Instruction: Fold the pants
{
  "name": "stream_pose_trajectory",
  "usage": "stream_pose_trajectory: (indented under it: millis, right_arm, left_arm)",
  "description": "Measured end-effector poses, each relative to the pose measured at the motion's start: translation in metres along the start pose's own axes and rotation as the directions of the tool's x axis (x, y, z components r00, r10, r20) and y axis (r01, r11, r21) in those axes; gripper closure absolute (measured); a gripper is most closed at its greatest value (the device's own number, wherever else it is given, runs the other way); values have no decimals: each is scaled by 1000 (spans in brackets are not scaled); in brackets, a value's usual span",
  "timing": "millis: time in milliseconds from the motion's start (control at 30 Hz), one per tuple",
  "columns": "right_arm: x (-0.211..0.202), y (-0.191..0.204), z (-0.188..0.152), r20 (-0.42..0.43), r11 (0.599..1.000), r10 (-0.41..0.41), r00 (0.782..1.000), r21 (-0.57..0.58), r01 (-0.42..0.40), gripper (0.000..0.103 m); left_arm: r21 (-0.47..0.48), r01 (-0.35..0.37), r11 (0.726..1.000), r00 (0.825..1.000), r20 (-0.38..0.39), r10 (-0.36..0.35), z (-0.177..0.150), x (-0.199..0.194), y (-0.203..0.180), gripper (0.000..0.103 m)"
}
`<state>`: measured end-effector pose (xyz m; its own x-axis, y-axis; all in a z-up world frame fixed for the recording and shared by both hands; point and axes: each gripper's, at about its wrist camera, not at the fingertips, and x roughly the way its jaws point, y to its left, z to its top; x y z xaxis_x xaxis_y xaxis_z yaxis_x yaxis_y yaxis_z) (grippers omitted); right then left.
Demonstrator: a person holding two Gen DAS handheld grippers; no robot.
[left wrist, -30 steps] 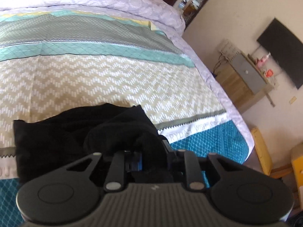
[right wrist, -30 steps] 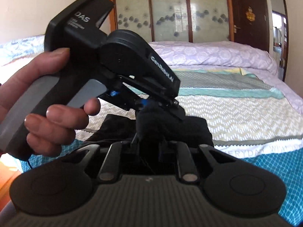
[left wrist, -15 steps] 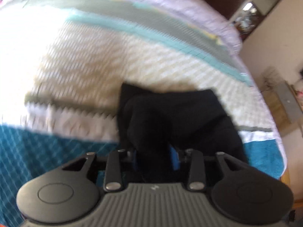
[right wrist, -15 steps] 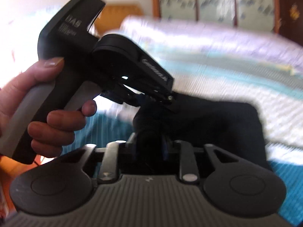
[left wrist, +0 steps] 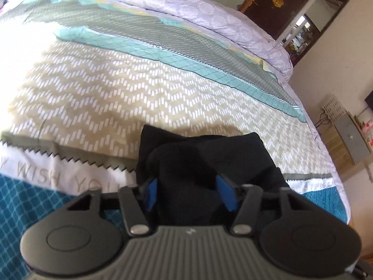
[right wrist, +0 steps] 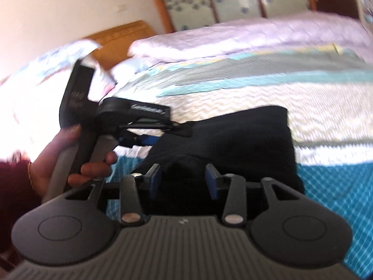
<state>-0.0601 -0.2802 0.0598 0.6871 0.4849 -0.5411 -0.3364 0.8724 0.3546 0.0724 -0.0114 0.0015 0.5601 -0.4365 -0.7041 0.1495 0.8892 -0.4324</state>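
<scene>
Two grippers sit at the near end of the black pants (left wrist: 209, 154). The pants lie folded in a small pile on the bed (left wrist: 116, 98). The left gripper (left wrist: 188, 192) has its blue fingers (left wrist: 151, 193) apart, with cloth bunched between them. The right gripper (right wrist: 184, 179) has its fingers apart too, around a fold. A hand (right wrist: 58, 163) holds the left one.

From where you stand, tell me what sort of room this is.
Most likely a home bedroom: a bed under a patterned bedspread, a rolled lilac quilt at its far side, and a wooden headboard against the wall.
</scene>
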Motion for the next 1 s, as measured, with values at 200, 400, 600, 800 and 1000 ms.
stream_pose_trajectory:
  millis: [200,400,600,800,1000]
  right_arm:
    - [41,-27,-25,-188,972,7,982,231,37,84]
    - [29,-26,-33,-190,942,80,979,335,-12,82]
    - [2,-25,-23,-104,965,129,986,241,-101,79]
    - [-16,-18,-2,-22,963,159,987,223,-150,79]
    - [19,-18,1,-80,964,118,990,248,-95,79]
  left_arm:
    - [132,-55,990,991,130,38,1,-3,-21,89]
    - [88,-132,987,986,117,122,-5,-1,-4,74]
    - [-20,-53,998,990,130,56,-13,-43,23,55]
    - [-89,132,987,983,140,-118,-27,-78,23,58]
    - [-15,185,983,980,80,-183,-48,-70,-3,61]
